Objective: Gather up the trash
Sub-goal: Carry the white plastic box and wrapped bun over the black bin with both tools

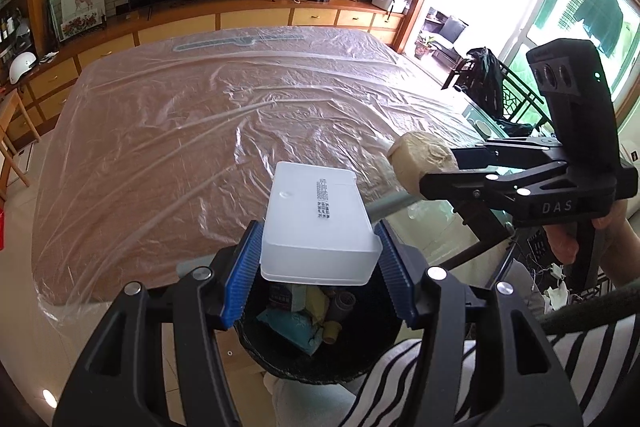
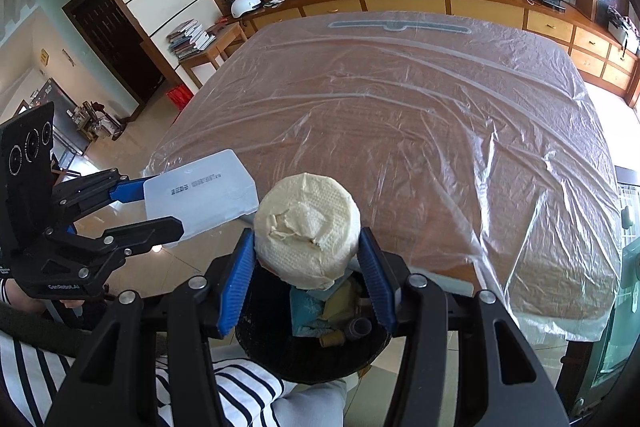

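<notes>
Trash fills both my grips: my left gripper (image 1: pixel 318 259) is clenched on a translucent white plastic box (image 1: pixel 316 223), its blue pads (image 1: pixel 240 275) pressing the box's two sides, and my right gripper (image 2: pixel 306 267) is clamped on a cream roll of tissue paper (image 2: pixel 307 229). Both pieces hang above the black trash bin (image 2: pixel 280 355), which sits below my jaws with wrappers and small tubes already inside. Beyond the bin spreads the wide table (image 1: pixel 168 131) under a wrinkled clear plastic sheet (image 2: pixel 440 115), with my striped sleeve (image 2: pixel 36 379) at the near edge.
</notes>
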`<action>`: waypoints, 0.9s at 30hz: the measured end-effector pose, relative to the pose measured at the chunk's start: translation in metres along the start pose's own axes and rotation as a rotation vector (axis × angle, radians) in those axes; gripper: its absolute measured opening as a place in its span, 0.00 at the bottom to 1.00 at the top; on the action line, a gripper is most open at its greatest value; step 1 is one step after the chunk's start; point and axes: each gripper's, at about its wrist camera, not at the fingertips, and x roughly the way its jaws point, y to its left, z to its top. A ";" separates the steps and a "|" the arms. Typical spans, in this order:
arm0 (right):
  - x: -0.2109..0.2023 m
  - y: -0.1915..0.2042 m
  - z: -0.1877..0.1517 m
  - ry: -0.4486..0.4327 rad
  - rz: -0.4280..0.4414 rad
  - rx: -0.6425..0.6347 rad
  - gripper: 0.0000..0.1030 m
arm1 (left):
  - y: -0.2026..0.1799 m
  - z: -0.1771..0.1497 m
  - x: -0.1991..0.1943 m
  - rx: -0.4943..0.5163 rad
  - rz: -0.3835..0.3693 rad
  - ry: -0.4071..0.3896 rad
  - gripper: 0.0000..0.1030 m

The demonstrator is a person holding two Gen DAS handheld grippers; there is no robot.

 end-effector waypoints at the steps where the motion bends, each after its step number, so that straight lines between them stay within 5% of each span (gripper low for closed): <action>1: -0.001 0.000 -0.002 0.002 0.002 0.000 0.49 | -0.002 -0.003 -0.002 0.006 -0.004 0.004 0.56; 14: -0.003 0.009 -0.037 0.069 0.038 -0.012 0.49 | -0.015 -0.027 -0.005 0.028 -0.018 0.054 0.56; 27: 0.031 0.005 -0.071 0.175 0.018 -0.008 0.49 | -0.007 -0.059 0.033 0.013 0.027 0.147 0.56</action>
